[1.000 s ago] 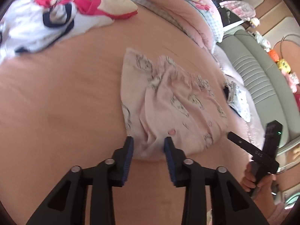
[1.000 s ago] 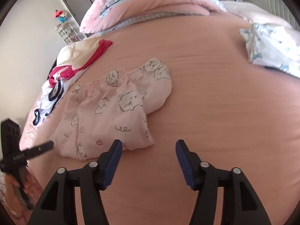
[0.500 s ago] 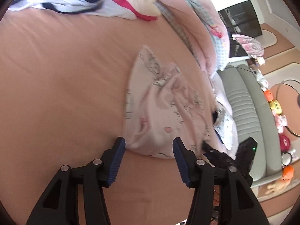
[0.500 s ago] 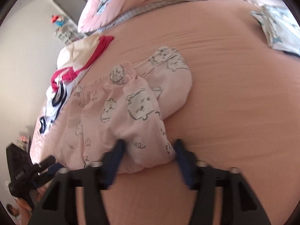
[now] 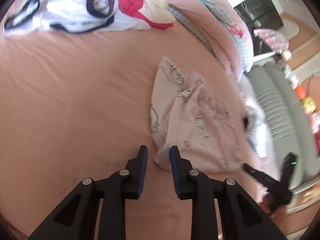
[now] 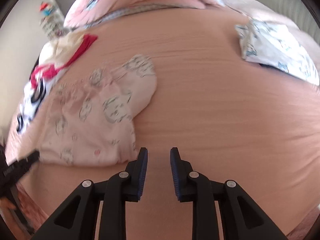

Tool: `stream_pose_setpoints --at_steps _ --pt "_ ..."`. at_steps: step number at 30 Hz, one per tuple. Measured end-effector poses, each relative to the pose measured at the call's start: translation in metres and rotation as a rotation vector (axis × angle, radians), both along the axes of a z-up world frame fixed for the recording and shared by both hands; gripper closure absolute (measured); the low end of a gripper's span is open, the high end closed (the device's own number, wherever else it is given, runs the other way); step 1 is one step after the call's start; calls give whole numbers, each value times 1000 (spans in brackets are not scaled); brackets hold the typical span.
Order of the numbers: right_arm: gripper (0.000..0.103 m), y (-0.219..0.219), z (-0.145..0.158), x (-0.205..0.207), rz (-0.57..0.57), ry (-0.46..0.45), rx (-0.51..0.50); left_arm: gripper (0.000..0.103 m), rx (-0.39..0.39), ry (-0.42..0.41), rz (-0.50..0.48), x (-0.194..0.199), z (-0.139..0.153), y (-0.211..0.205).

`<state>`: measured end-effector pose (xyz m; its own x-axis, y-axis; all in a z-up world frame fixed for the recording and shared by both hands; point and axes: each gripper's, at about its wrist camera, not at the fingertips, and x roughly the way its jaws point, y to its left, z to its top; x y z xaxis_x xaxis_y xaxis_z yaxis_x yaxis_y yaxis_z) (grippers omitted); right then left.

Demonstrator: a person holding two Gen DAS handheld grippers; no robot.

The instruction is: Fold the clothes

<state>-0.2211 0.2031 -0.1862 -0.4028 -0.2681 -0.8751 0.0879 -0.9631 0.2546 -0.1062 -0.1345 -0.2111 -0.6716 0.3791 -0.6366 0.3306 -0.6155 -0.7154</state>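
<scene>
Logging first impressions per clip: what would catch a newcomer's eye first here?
Probably the pale pink cartoon-print garment lying crumpled mid-bed on the peach sheet, its near hem by the tips of the left gripper, whose jaws are closing. Next, the red, white and navy clothes heap at the far edge, then the white blue-print garment off to the right.

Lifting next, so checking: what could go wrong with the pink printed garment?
Left gripper is closing with only a corner of the pink printed garment between its jaws; a thin bite could slip. Right gripper has bare bed sheet between its jaws, the garment beside them; it may pinch sheet or lift one-sided.
</scene>
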Motion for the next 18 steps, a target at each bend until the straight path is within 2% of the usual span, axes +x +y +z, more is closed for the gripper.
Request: stream_pose_setpoints --at_steps 1,2,3,5,9,13,16,18 --pt "73 6 -2 -4 -24 -19 -99 80 79 11 -5 0 -5 1" --pt "62 11 -7 -8 -44 -47 -213 76 133 3 -10 1 -9 2" --pt "51 11 -13 -10 -59 -82 -297 73 153 -7 -26 0 -11 6" --pt "49 10 -25 -15 -86 -153 -442 69 174 -21 -63 -4 -14 14" --pt "51 -9 -37 -8 -91 -257 -441 69 191 -39 -135 -15 -16 33" --pt "51 -26 -30 5 -72 -293 -407 69 123 -26 -117 -13 -11 39" --pt "52 -23 -39 10 -105 -278 -429 69 69 5 -68 -24 -4 34" --pt "54 -23 -36 8 -131 -209 -462 70 49 22 -40 -31 -1 32"
